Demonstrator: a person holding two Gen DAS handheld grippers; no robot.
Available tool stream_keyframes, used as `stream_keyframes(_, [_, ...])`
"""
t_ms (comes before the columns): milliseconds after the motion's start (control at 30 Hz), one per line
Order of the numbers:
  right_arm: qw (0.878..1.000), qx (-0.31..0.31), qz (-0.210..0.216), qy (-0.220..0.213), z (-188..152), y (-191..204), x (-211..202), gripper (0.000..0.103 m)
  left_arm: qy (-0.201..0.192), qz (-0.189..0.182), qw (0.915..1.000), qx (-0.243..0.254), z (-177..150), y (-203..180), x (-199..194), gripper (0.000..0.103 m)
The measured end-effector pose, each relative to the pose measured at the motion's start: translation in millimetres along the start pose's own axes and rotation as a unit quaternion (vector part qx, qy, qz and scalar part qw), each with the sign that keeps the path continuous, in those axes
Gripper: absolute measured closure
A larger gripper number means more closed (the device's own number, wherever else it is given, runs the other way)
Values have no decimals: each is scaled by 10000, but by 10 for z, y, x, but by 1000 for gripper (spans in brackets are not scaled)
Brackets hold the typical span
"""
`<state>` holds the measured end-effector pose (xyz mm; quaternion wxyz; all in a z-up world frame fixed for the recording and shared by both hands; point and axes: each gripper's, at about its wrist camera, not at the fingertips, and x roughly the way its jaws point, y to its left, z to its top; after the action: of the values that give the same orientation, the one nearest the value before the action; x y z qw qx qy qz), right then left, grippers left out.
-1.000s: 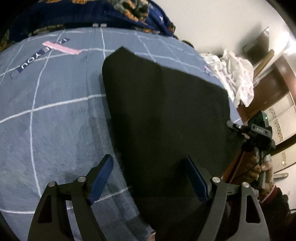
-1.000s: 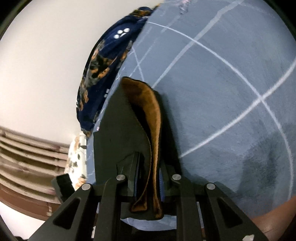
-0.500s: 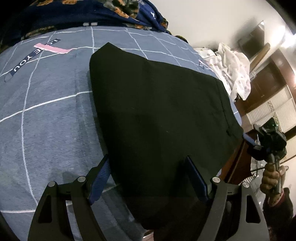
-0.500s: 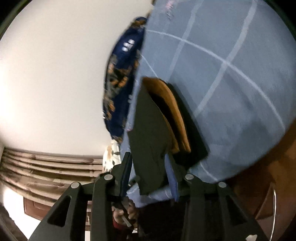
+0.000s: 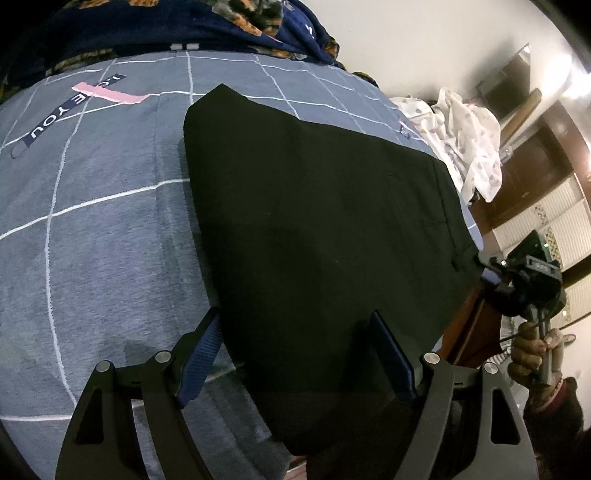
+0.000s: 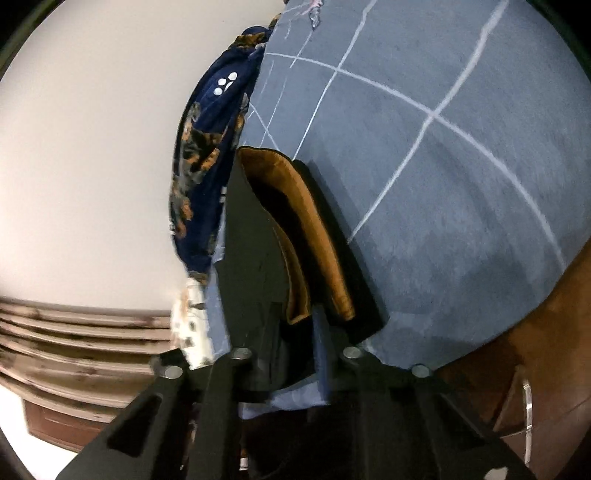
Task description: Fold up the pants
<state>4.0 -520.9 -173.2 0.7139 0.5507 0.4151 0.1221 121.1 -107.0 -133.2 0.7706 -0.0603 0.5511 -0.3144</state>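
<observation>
The black pants (image 5: 317,229) lie flat on the blue checked bedsheet (image 5: 103,229). My left gripper (image 5: 295,347) is open above their near end, one finger over the sheet, the other over the cloth, holding nothing. In the left wrist view my right gripper (image 5: 491,266) sits at the pants' right edge by the waistband. In the right wrist view the pants (image 6: 255,258) show their brown waistband lining (image 6: 317,236). The right gripper (image 6: 295,328) stands partly open around the waistband edge.
A dark blue floral blanket (image 5: 184,26) lies bunched at the far edge of the bed, also visible in the right wrist view (image 6: 207,147). A white patterned cloth (image 5: 469,136) is heaped at the far right. The wooden bed edge (image 6: 535,332) and wooden furniture (image 5: 532,166) stand to the right.
My right gripper was shut on the waistband a second ago; it has opened and the waistband has dropped onto the sheet. The pants now lie spread flatter. My left gripper stays open.
</observation>
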Motion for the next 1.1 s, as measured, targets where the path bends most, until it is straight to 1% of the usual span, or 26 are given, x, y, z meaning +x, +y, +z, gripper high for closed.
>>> stream_keyframes(100, [9997,-93,136,-164,-59,105,-126,88,-9,13,10000,-3,0,-1,-10,23])
stream_keyframes(133, [9997,-133,133,-176,-79,119,-153,88,-4,-2,10000,-20,2,2,-9,23])
stream_keyframes(167, [9998,-120,36,-139,-103,78,-165,88,5,-13,10000,-25,1,-3,-1,23])
stream_keyframes(233, [9998,127,-135,25,-127,-114,-99,89,20,9,10000,-1,0,-5,16,23])
stream_keyframes(267, [9995,278,-145,85,-133,-192,-64,89,14,23,10000,27,-1,-9,18,23])
stream_keyframes(333, [9979,632,65,156,-125,-343,-25,90,12,45,10000,72,-6,-19,19,23])
stream_keyframes(400, [9980,609,80,150,-101,-332,-36,89,10,58,9999,100,-10,-23,18,23])
stream_keyframes(533, [9989,403,-179,151,-89,-239,-29,89,-1,47,9999,90,-7,-19,30,22])
stream_keyframes(633, [9986,208,-471,119,-88,-153,-44,88,9,60,9999,115,1,-18,32,22])
stream_keyframes(667, [9978,69,-654,81,-79,-86,-59,87,16,64,9999,125,5,-18,32,22])
stream_keyframes(733, [9956,-179,-917,-60,-75,15,-117,79,21,62,9999,123,12,-16,34,22])
stream_keyframes(767, [9927,-350,-1140,-166,-62,82,-149,65,15,56,9999,117,12,-18,38,22])
stream_keyframes(800, [9889,-522,-1368,-257,-45,135,-176,50,12,47,9999,107,13,-14,39,22])
stream_keyframes(833, [9869,-625,-1451,-312,-29,154,-196,47,6,40,9999,104,13,-16,40,22])
stream_keyframes(933, [9915,-477,-1179,-275,64,90,-190,47,0,31,9999,125,3,-19,42,21])
stream_keyframes(967, [9934,-404,-1045,-240,112,58,-162,47,1,33,9999,129,12,-17,50,21])
stream_keyframes(1033, [9950,-369,-919,-108,173,38,-79,47,1,33,9999,132,9,-16,53,21])
stream_keyframes(1100, [9941,-506,-956,47,240,65,57,46,-7,18,9999,142,3,-11,53,21])
